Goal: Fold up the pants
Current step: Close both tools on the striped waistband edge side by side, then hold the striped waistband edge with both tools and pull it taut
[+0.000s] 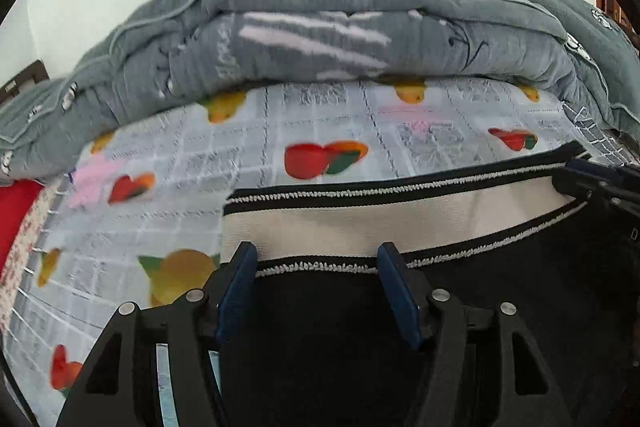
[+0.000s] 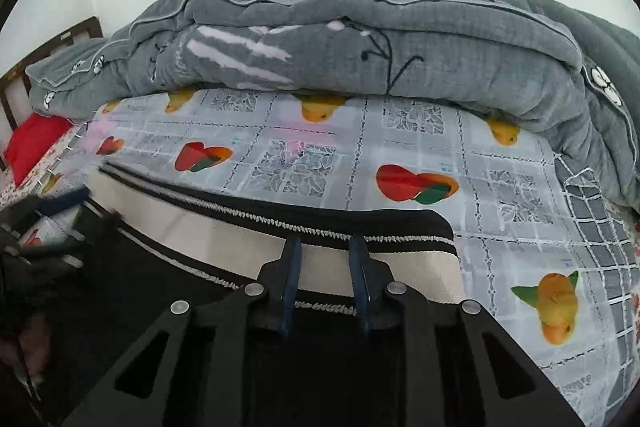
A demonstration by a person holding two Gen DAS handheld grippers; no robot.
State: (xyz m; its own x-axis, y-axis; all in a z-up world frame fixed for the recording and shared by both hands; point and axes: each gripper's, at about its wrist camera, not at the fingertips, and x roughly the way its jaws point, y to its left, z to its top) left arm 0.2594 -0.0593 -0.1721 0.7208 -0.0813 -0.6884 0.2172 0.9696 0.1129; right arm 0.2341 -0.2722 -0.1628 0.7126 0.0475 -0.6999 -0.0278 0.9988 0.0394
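Two grippers are working the waistband end of the pants (image 1: 360, 327). The left gripper (image 1: 316, 259) is sitting with its blue-padded fingers (image 1: 236, 283) spread wide, released, hovering over the left end of the cream-and-black striped waistband (image 1: 360, 223); nothing is pinched between them. The right gripper (image 2: 325, 247) is sitting with its fingers (image 2: 291, 267) narrowed but a gap is showing between them; they are lying over the waistband near its right end, and I cannot tell whether fabric is actually being clamped. In the left wrist view the right gripper (image 1: 596, 183) is showing at the far right edge, touching the waistband's other end. The pants are lying flat on the bedsheet (image 2: 500, 195), a grey grid print with hearts and fruit, waistband facing away from the cameras, black cloth running back under both grippers. Beyond the sheet a grey quilt (image 2: 400, 59) is lying bunched along the wall. A red pillow (image 2: 32, 143) is sitting at the far left, beside the dark wooden bed frame (image 2: 48, 47).
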